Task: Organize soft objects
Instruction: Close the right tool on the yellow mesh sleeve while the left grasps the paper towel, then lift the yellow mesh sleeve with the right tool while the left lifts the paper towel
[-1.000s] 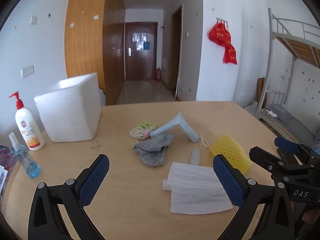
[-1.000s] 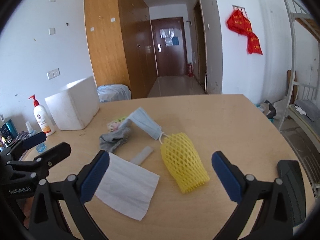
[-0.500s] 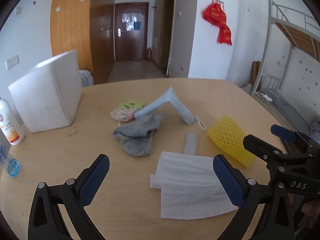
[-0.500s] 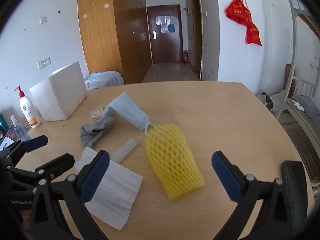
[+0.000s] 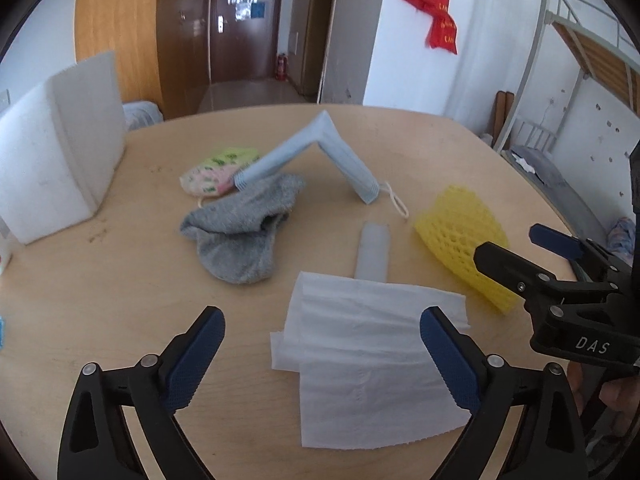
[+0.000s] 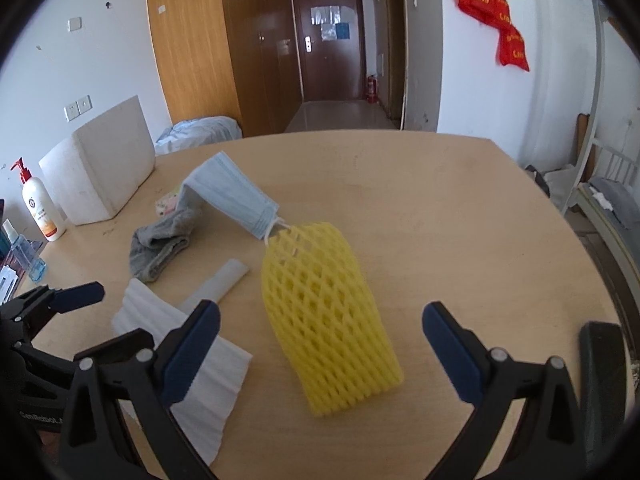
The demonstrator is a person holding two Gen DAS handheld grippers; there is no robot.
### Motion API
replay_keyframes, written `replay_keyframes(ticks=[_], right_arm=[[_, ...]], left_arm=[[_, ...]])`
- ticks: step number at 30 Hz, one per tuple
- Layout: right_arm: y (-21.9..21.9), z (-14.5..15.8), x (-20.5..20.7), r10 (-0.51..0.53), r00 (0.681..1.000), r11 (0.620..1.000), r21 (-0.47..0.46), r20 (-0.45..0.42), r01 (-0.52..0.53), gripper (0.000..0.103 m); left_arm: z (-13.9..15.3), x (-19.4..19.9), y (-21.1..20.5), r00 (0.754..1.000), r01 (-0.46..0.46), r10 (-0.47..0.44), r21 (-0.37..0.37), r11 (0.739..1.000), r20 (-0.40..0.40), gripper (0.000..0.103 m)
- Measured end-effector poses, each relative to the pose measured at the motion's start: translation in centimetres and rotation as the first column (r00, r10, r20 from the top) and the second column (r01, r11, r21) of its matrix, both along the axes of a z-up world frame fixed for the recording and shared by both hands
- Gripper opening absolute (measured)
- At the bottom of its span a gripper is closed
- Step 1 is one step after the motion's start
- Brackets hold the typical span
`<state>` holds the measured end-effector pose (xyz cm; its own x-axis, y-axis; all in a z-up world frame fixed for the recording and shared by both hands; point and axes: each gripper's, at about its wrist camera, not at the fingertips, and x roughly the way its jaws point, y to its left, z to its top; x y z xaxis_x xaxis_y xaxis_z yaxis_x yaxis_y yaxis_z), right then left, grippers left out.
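Observation:
On the round wooden table (image 5: 120, 280) lie a white tissue (image 5: 372, 344), a yellow foam net (image 6: 324, 312), a grey sock (image 5: 244, 228), a folded blue face mask (image 5: 320, 156), a floral pouch (image 5: 216, 170) and a grey strip (image 5: 374, 252). My left gripper (image 5: 320, 332) hovers over the near part of the tissue. Its jaws are closing slightly but stand wide, and the pads touch nothing. My right gripper (image 6: 320, 320) is open above the foam net, which lies between its fingers without contact.
A white foam box (image 5: 52, 160) stands at the table's left. A lotion pump bottle (image 6: 40, 208) and a blue spray bottle (image 6: 24, 252) stand beside it at the left edge. A bunk bed frame (image 5: 580, 60) is off to the right.
Both grippers have come forward and tilted downward. The tissue now sits between the left fingers and the foam net between the right fingers, both larger in view.

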<state>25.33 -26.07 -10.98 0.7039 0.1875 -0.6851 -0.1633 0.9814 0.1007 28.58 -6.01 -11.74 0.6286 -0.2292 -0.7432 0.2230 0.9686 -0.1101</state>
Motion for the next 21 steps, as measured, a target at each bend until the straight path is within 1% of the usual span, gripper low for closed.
replay_keyframes(ticks=[4,7,9,11,13,14,15,17,19,21], right_arm=[[0.0,-0.7,0.6,0.004,0.999,1.000,-0.008,-0.041,-0.004,0.097],[0.2,-1.3,1.0,0.009,0.997,1.000,-0.021,-0.077,-0.011,0.091],[0.3,-1.7,1.2,0.015,0.995,1.000,-0.022,-0.096,-0.018,0.085],[0.2,-1.9,1.3,0.025,0.994,1.000,-0.011,-0.110,-0.026,0.074],[0.1,-2.1,1.3,0.026,0.993,1.000,-0.005,-0.118,-0.027,0.072],[0.0,-2.2,1.3,0.026,0.992,1.000,-0.001,-0.122,-0.026,0.069],[-0.2,-2.3,1.3,0.030,0.991,1.000,0.011,-0.127,-0.029,0.066],[-0.4,-2.2,1.3,0.030,0.991,0.999,0.017,-0.129,-0.028,0.055],[-0.8,-2.2,1.2,0.029,0.991,0.999,0.031,-0.132,-0.025,0.049],[-1.0,-2.1,1.1,0.026,0.991,0.999,0.025,-0.128,-0.022,0.045]], left_arm=[[-0.8,0.8,0.0,0.999,0.005,-0.005,-0.002,1.000,-0.038,0.096],[-1.3,1.3,0.1,0.998,0.000,0.000,-0.005,1.000,-0.066,0.090],[-1.7,1.7,0.1,0.996,-0.002,0.002,-0.002,1.000,-0.084,0.086],[-2.0,1.9,-0.1,0.995,0.006,-0.006,0.001,1.000,-0.100,0.085],[-2.2,2.0,-0.2,0.994,0.015,-0.015,0.001,1.000,-0.110,0.083],[-2.3,2.0,-0.3,0.994,0.018,-0.017,0.005,1.000,-0.107,0.082],[-2.3,2.0,-0.3,0.994,0.019,-0.018,0.007,1.000,-0.106,0.078],[-2.3,2.0,-0.4,0.995,0.019,-0.017,0.010,1.000,-0.102,0.072],[-2.2,1.9,-0.4,0.995,0.021,-0.020,0.005,1.000,-0.099,0.067],[-2.2,1.8,-0.5,0.995,0.032,-0.032,0.001,0.999,-0.096,0.058]])
